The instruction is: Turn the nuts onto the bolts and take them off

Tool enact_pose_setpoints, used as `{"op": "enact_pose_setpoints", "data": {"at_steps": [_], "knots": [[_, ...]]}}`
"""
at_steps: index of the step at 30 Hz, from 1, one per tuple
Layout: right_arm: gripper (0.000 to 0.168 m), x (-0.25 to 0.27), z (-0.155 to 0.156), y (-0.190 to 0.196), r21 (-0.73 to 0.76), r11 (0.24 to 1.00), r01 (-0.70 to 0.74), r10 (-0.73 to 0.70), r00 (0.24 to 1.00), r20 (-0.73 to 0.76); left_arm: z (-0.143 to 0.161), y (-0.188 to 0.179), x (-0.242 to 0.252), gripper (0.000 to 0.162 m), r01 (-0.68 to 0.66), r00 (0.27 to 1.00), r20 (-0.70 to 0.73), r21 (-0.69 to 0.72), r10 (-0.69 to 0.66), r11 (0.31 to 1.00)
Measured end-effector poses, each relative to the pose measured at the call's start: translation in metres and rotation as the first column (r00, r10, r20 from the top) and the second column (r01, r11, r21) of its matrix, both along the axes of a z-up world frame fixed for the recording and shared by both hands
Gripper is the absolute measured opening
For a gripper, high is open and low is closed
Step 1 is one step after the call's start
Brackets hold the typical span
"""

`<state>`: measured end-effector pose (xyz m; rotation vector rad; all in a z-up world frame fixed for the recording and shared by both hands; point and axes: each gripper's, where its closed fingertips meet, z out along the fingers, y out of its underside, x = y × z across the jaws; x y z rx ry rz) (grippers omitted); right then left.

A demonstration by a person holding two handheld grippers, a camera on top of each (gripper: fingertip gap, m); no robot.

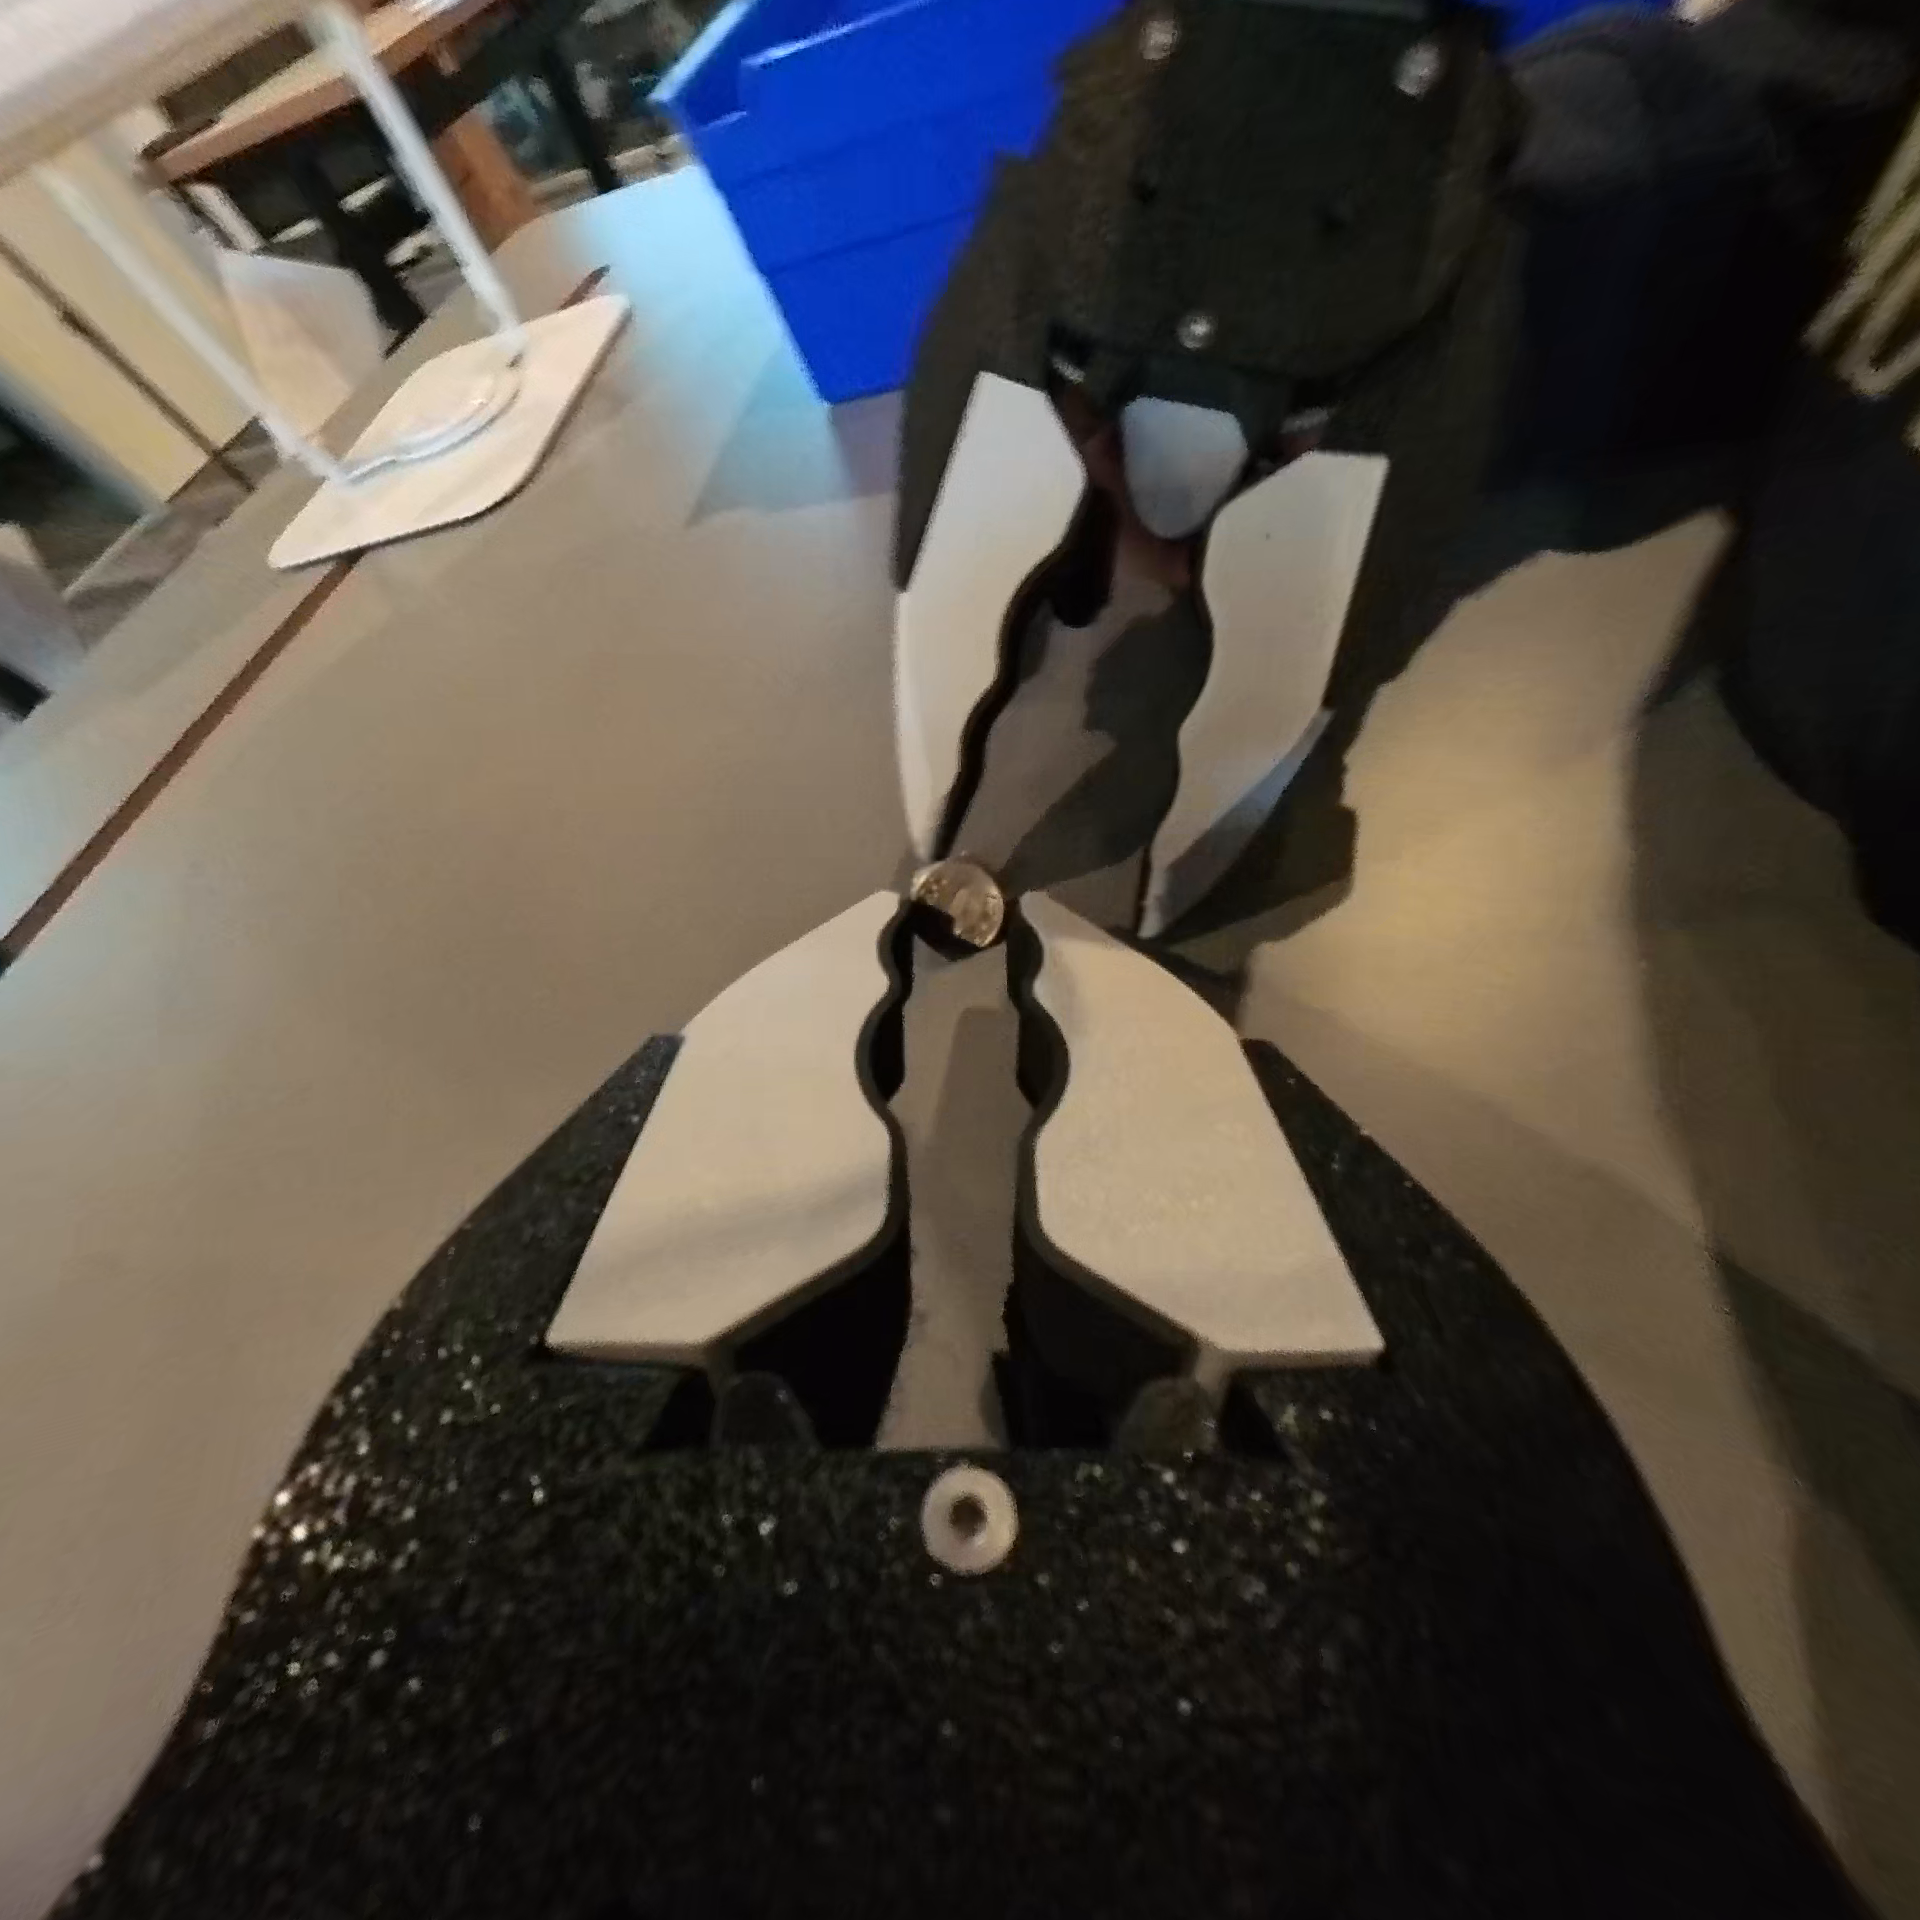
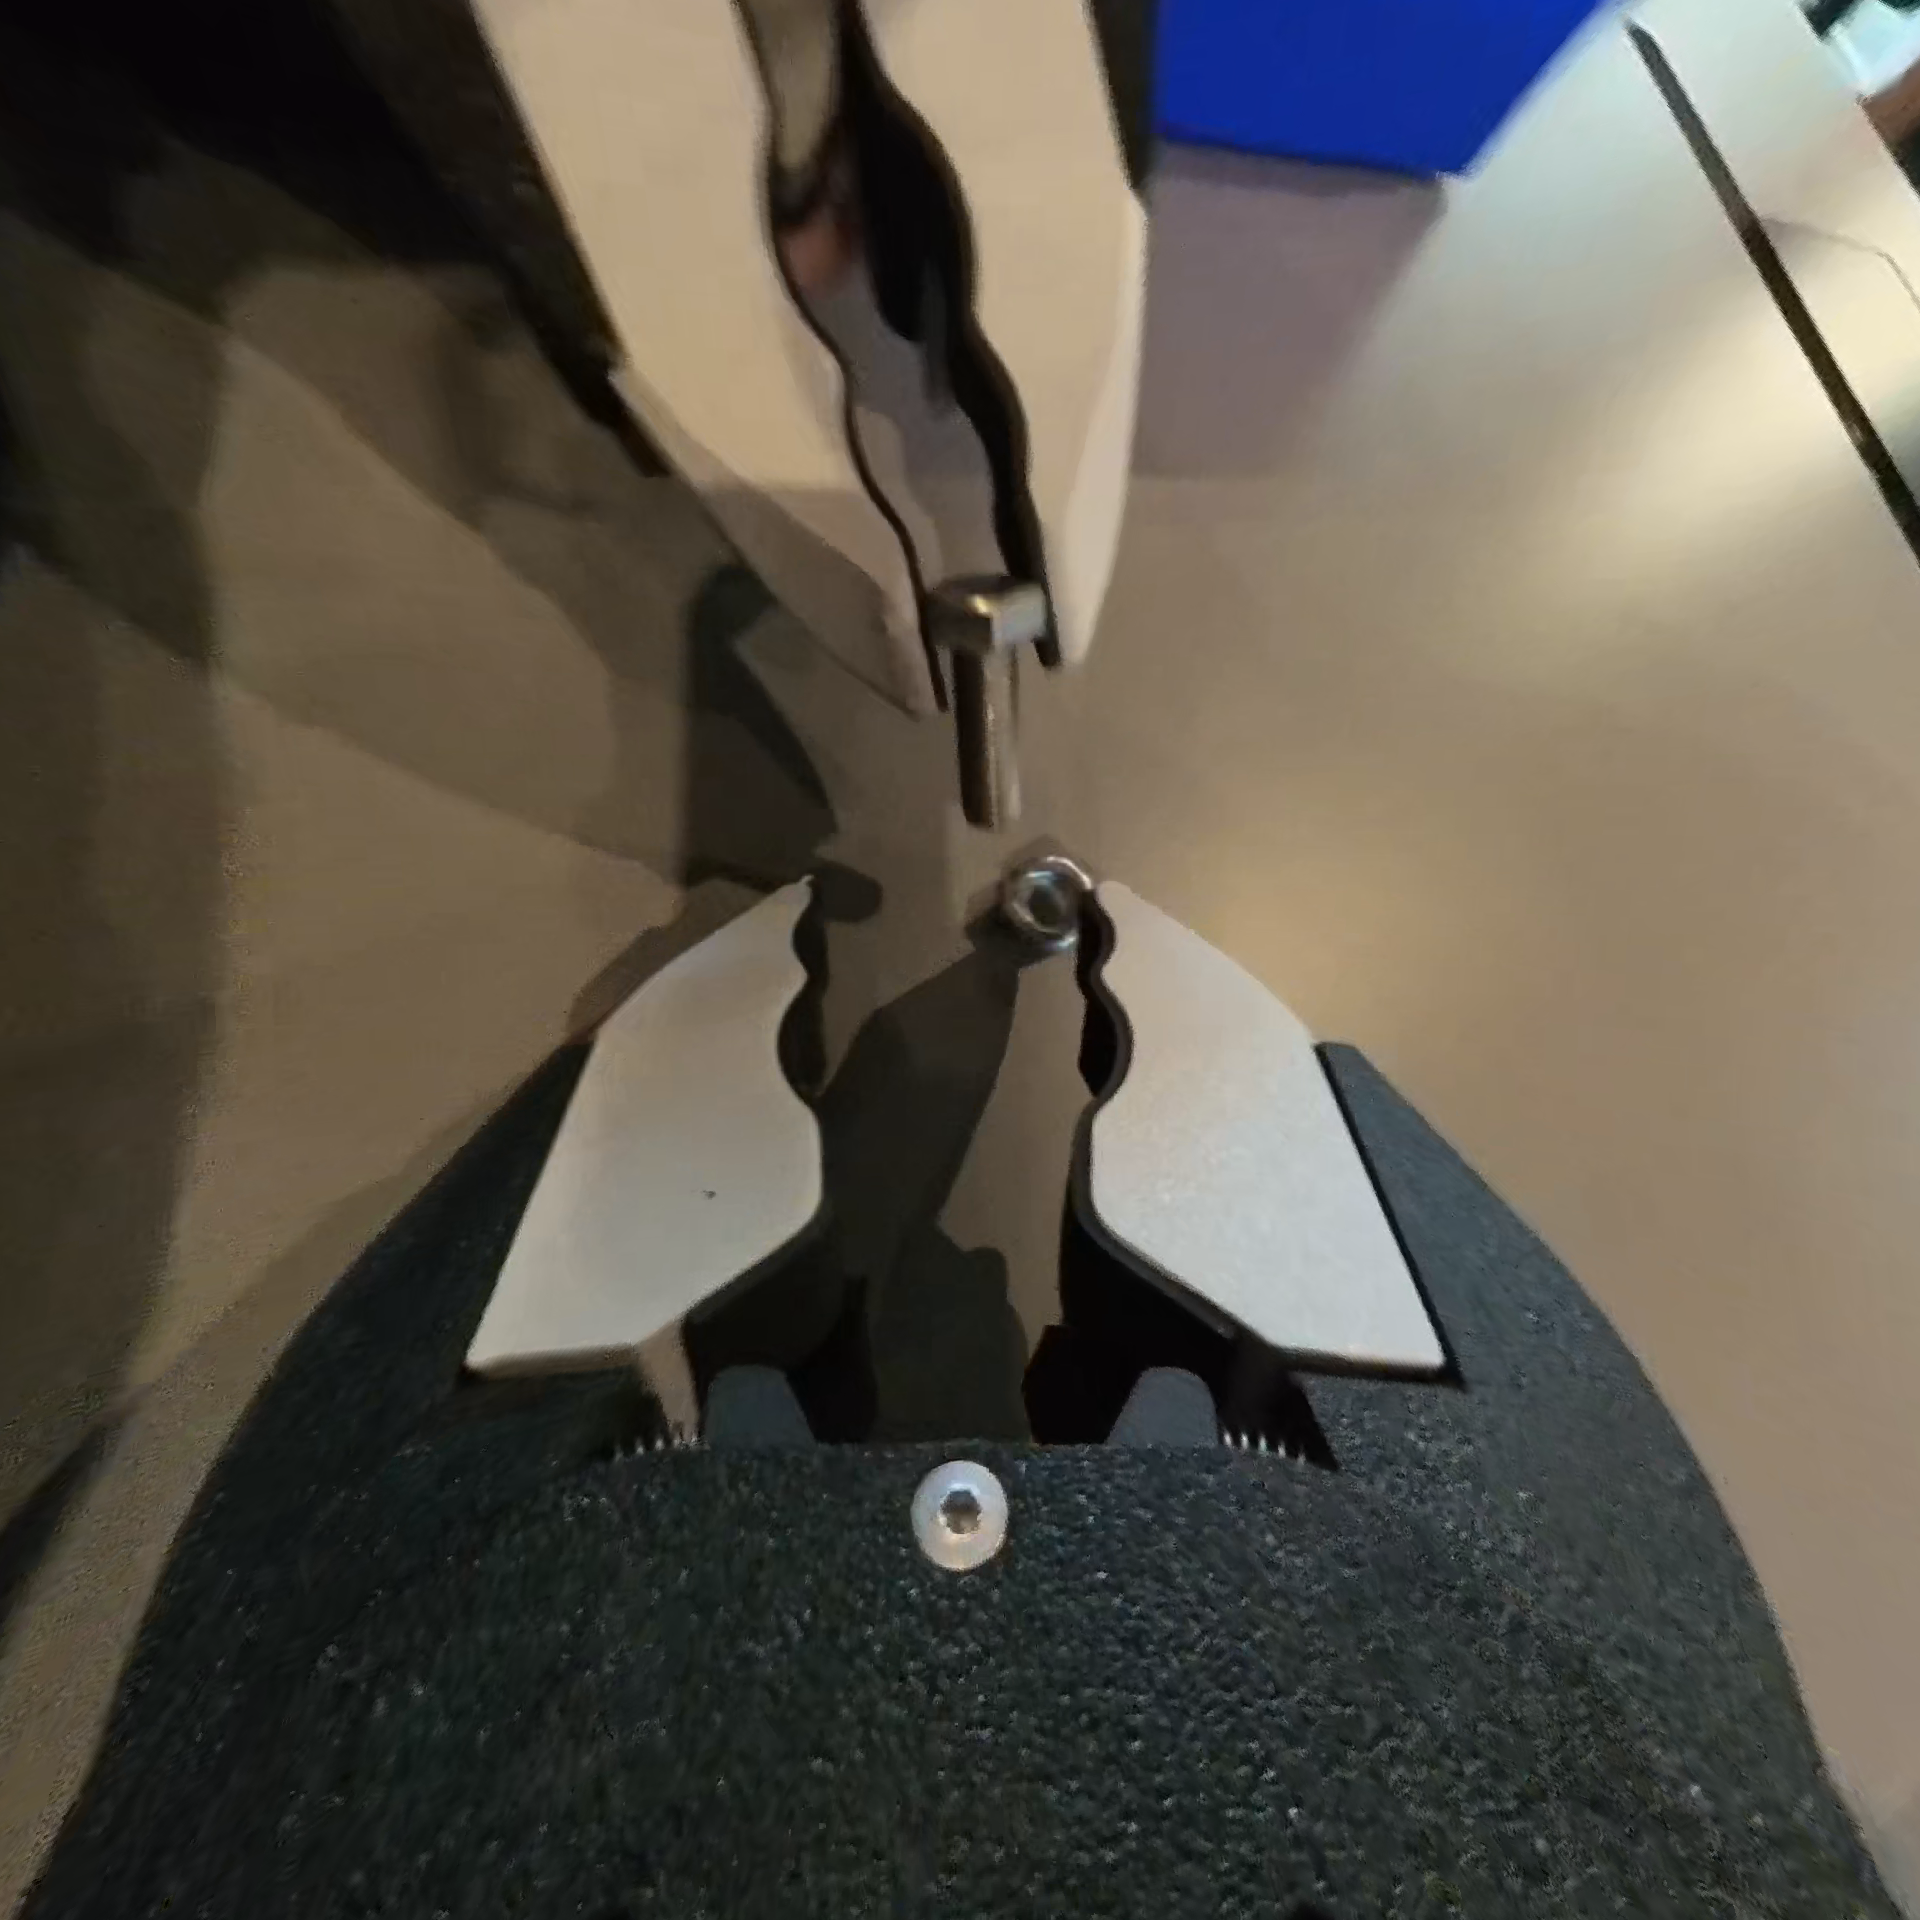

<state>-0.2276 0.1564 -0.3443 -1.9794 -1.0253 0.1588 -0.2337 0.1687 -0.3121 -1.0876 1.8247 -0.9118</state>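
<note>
Beige tabletop (image 2: pixel 1455 727) under both tools. My left gripper (image 1: pixel 956 920) clenches the bolt (image 2: pixel 987 717) by its head, shank aimed at my right gripper (image 2: pixel 951 904), spread apart; the nut (image 2: pixel 1042 907) apparently rests against its right finger, just off-axis.

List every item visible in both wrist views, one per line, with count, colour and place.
bolt: one, silver, head clamped in the left gripper's tips, shank pointing at the nut
nut: one, silver, beside the right gripper's right fingertip, off the bolt
bin: one, blue, far side of table
table: one, beige, beneath everything
lamp base: one, white, table's far left
left gripper: white fingers, shut on bolt
right gripper: white fingers, open
</note>
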Motion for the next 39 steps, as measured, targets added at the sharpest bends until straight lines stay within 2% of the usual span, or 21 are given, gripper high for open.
{"op": "enact_pose_setpoints", "data": {"at_steps": [5, 8, 11, 18, 20, 21, 24, 27, 30, 32, 35, 37, 39], "knots": [[0.032, 0.016, 0.001, 0.013, -0.037, 0.988, 0.148, -0.149, 0.988, -0.044, 0.009, 0.015, 0.000, 0.016, -0.075, 0.996, 0.051, -0.049, 0.077, 0.996], [0.026, 0.021, -0.002, 0.014, -0.122, 0.978, 0.170, -0.182, 0.979, -0.094, 0.010, 0.017, 0.000, 0.016, -0.081, 0.995, 0.057, -0.069, 0.085, 0.994], [0.022, 0.024, -0.006, 0.016, -0.147, 0.967, 0.207, -0.221, 0.972, -0.086, 0.009, 0.016, -0.001, 0.016, -0.076, 0.995, 0.054, -0.058, 0.079, 0.995], [0.041, 0.036, -0.006, 0.014, -0.186, 0.923, 0.336, -0.355, 0.931, -0.083, 0.007, 0.014, -0.001, 0.016, -0.068, 0.997, 0.045, -0.042, 0.070, 0.997], [0.034, 0.037, -0.007, 0.010, -0.189, 0.918, 0.348, -0.365, 0.929, -0.062, 0.007, 0.014, -0.001, 0.016, -0.067, 0.997, 0.045, -0.046, 0.069, 0.997], [0.019, 0.035, -0.008, 0.008, -0.198, 0.919, 0.342, -0.360, 0.931, -0.060, 0.007, 0.014, -0.001, 0.016, -0.066, 0.997, 0.045, -0.047, 0.068, 0.997], [0.019, 0.038, -0.006, 0.008, -0.159, 0.913, 0.375, -0.380, 0.925, -0.004, 0.006, 0.013, -0.001, 0.016, -0.061, 0.997, 0.038, -0.044, 0.063, 0.997], [0.019, 0.040, 0.021, 0.005, -0.050, 0.922, 0.383, -0.384, 0.923, -0.020, 0.005, 0.012, -0.001, 0.016, -0.058, 0.998, 0.036, -0.033, 0.059, 0.998], [0.019, 0.045, 0.069, -0.011, 0.003, 0.913, 0.408, -0.404, 0.903, -0.144, 0.005, 0.011, -0.002, 0.016, -0.054, 0.998, 0.035, -0.026, 0.055, 0.998], [0.019, 0.071, 0.104, -0.030, 0.061, 0.878, 0.475, -0.459, 0.872, -0.172, 0.005, 0.010, -0.002, 0.016, -0.051, 0.998, 0.035, -0.023, 0.052, 0.998], [0.019, 0.143, 0.142, -0.077, 0.131, 0.744, 0.655, -0.652, 0.755, -0.075, 0.004, 0.009, -0.002, 0.016, -0.046, 0.998, 0.031, -0.017, 0.047, 0.999], [0.019, 0.193, 0.150, -0.118, 0.132, 0.630, 0.766, -0.775, 0.632, 0.031, 0.004, 0.008, -0.002, 0.016, -0.042, 0.999, 0.031, -0.016, 0.043, 0.999], [0.019, 0.229, 0.135, -0.158, 0.043, 0.552, 0.833, -0.827, 0.541, 0.154, 0.003, 0.007, -0.002, 0.016, -0.040, 0.999, 0.030, -0.011, 0.041, 0.999]]}}
